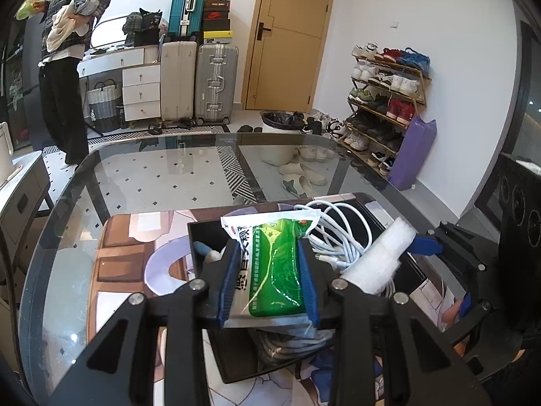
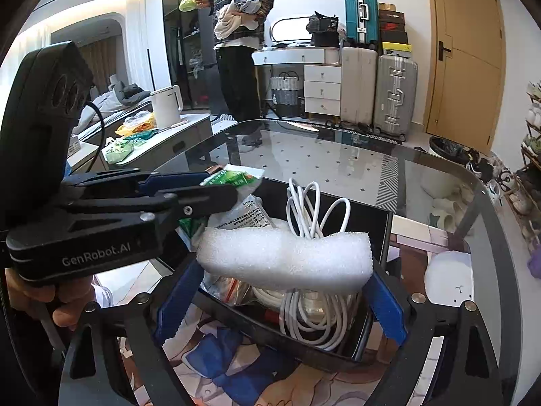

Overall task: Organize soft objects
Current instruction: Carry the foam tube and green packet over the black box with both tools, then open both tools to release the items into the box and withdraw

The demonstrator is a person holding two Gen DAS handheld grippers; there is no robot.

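Note:
My left gripper [image 1: 268, 280] is shut on a green and white soft packet [image 1: 274, 270] and holds it over a black box [image 1: 236, 365] on the printed mat. The packet also shows in the right wrist view [image 2: 233, 177], clamped in the left gripper [image 2: 216, 189]. My right gripper [image 2: 280, 304] holds a white foam piece [image 2: 284, 260] by its two ends between the blue fingers, above the same box [image 2: 304, 355]. The foam shows at the right of the left wrist view [image 1: 378, 257]. A coiled white cable [image 2: 314, 308] lies in the box under the foam.
The glass table [image 1: 162, 169] carries a printed mat [image 1: 121, 260]. A side cabinet with a white kettle [image 2: 165, 105] stands to the left. A person [image 2: 240, 54] stands behind the table. Suitcases [image 1: 196, 81], a shoe rack [image 1: 385, 101] and a bin [image 1: 280, 135] stand beyond the table.

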